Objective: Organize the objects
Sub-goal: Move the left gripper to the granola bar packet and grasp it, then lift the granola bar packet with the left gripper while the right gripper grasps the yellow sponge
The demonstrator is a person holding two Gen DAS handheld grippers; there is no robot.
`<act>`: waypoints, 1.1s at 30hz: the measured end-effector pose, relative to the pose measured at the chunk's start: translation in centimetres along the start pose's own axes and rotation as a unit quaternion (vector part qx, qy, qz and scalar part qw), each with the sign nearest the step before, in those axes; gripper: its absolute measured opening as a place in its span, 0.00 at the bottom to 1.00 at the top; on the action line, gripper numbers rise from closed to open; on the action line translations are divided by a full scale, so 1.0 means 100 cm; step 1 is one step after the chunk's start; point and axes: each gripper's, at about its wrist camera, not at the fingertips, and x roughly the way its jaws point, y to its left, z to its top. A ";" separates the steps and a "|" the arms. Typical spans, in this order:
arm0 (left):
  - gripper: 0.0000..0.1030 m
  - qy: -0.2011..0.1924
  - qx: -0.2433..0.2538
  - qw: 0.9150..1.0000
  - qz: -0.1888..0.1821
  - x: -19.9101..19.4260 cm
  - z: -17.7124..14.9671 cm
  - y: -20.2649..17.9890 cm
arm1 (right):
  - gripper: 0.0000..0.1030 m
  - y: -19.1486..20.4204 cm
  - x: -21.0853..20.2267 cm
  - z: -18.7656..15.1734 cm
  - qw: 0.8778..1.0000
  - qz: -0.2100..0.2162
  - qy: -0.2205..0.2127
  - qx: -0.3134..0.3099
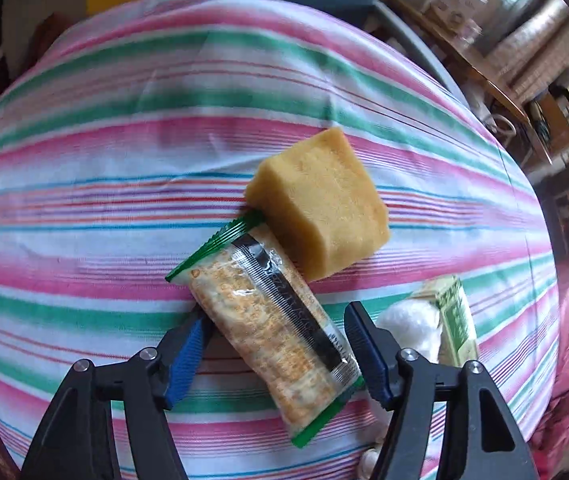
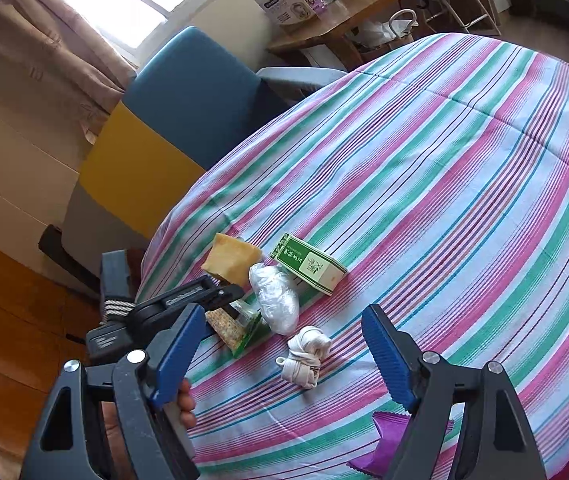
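A striped cloth (image 1: 132,168) of pink, green, white and thin blue lines, creased and slightly rumpled, covers the surface. On it lies a snack bar packet (image 1: 272,320), a long clear crinkly wrapper with green sealed ends and a dark printed strip, showing grainy golden contents; it sits between the ribbed blue pads of the left hand-held gripper (image 1: 274,350), whose jaws stand wide and do not press on it. Its far end touches a porous yellow sponge block (image 1: 320,204). Just beside are a crumpled clear plastic bundle (image 2: 274,298), a green and cream carton (image 2: 310,264) and a knotted white cloth strip (image 2: 304,354). The right hand-held gripper (image 2: 280,354) hangs wide open with nothing gripped. A purple wrapper (image 2: 388,448) is partly hidden behind its finger.
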 end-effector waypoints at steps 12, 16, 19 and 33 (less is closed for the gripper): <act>0.34 0.004 0.066 0.998 -0.011 -0.051 -0.102 0.058 | 0.79 -0.004 0.001 -0.002 1.000 -0.014 -0.003 0.006; 0.34 -0.002 0.086 0.996 -0.008 -0.067 -0.138 0.069 | 0.78 0.005 0.011 -0.007 0.999 -0.023 0.020 -0.023; 0.34 -0.005 0.069 0.997 -0.032 -0.071 -0.149 0.080 | 0.78 0.018 0.019 -0.014 0.997 -0.031 0.038 -0.060; 0.34 -0.011 0.039 0.996 -0.081 -0.070 -0.152 0.096 | 0.79 0.126 0.108 -0.004 0.942 -0.103 0.097 -0.303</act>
